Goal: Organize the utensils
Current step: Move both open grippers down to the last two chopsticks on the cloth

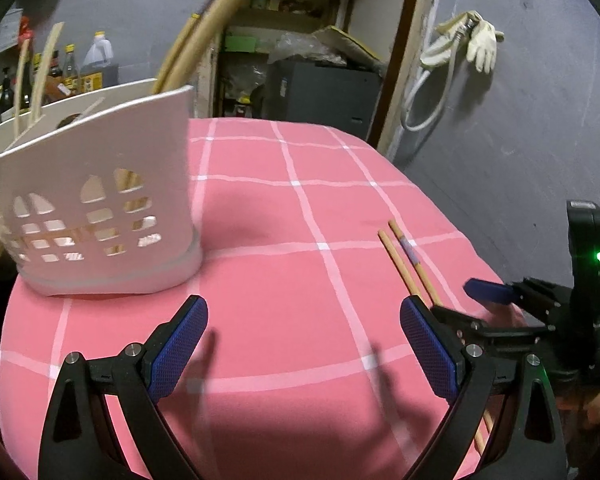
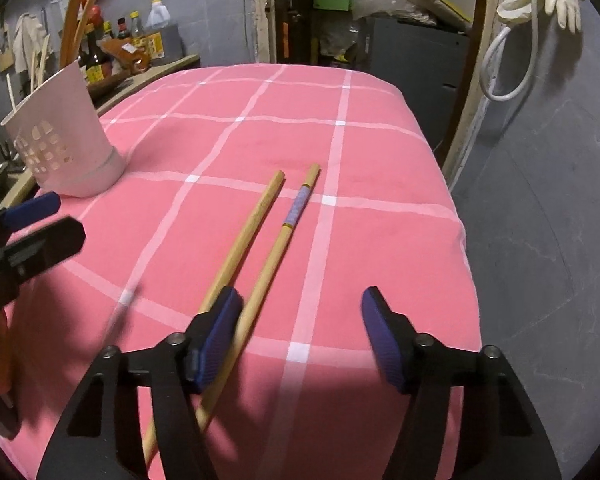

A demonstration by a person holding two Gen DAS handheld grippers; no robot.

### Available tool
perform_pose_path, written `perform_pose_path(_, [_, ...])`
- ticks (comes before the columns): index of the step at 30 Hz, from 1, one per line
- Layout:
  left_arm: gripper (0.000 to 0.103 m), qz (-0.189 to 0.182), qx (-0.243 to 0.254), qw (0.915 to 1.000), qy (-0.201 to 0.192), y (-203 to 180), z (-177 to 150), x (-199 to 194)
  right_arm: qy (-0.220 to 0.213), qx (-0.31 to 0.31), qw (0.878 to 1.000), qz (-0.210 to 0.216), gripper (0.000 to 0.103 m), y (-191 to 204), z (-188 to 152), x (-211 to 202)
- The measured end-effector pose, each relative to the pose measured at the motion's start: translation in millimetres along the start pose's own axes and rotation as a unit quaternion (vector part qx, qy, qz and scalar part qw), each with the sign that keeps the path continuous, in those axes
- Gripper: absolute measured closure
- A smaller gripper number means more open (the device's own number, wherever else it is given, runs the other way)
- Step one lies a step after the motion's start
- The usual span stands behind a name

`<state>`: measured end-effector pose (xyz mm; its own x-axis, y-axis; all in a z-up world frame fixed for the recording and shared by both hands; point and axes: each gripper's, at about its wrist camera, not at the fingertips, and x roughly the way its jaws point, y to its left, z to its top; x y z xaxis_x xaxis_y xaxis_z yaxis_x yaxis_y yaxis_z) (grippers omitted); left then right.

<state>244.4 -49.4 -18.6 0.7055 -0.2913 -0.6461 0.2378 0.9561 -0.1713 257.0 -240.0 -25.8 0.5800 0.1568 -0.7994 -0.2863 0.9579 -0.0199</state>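
Note:
Two wooden chopsticks (image 2: 260,232) lie side by side on the pink checked tablecloth (image 2: 380,160); the right one has a pale blue band. They also show in the left wrist view (image 1: 408,268). A white perforated utensil holder (image 1: 96,208) stands at the table's left and holds several sticks; it also shows in the right wrist view (image 2: 66,148). My right gripper (image 2: 300,336) is open above the near ends of the chopsticks, its left finger over them. My left gripper (image 1: 304,344) is open and empty above the cloth, between holder and chopsticks.
The table's right edge drops to a grey floor (image 2: 540,240). Bottles (image 2: 140,36) stand on a counter behind the holder. Shelves (image 1: 300,40) and a dark cabinet (image 2: 416,52) stand beyond the far edge. Gloves (image 1: 480,40) and a hose hang on the right wall.

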Motion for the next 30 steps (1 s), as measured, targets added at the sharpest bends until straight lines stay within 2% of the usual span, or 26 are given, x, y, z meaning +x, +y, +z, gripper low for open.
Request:
perform_pose_path(8, [0.010,-0.042,0.019,0.9984,0.032,-13.1,7.4,18.5,0.000,0.004,1.000,0.006,0.072,-16.7,-3.2,-6.6])
perform_pose_path(11, [0.018,-0.063,0.031,0.9967,0.040,-23.6,11.7,24.3,0.000,0.006,1.000,0.011,0.079,-24.4,-6.5,-10.4])
perform_pose_path(14, [0.032,-0.082,0.038,0.9943,0.056,-33.2,14.5,32.8,0.001,0.011,1.000,0.018,0.080,-32.3,-10.5,-13.9])
perform_pose_path(19, [0.061,-0.108,0.039,0.9887,0.096,-45.0,21.5,56.1,-0.008,0.040,0.998,0.042,0.080,-47.4,-11.8,-18.2])
perform_pose_path(22, [0.070,-0.112,0.037,0.9868,0.111,-45.4,24.1,65.5,-0.012,0.063,0.997,0.053,0.079,-57.7,-8.4,-16.9])
perform_pose_path(26, [0.073,-0.118,0.034,0.9856,0.116,-46.3,29.9,71.3,-0.014,0.081,0.995,0.051,0.077,-66.8,-2.7,-13.7])
perform_pose_path(30, [0.081,-0.119,0.032,0.9843,0.126,-50.6,34.0,79.5,-0.005,0.114,0.992,0.052,0.077,-79.0,7.9,-2.5])
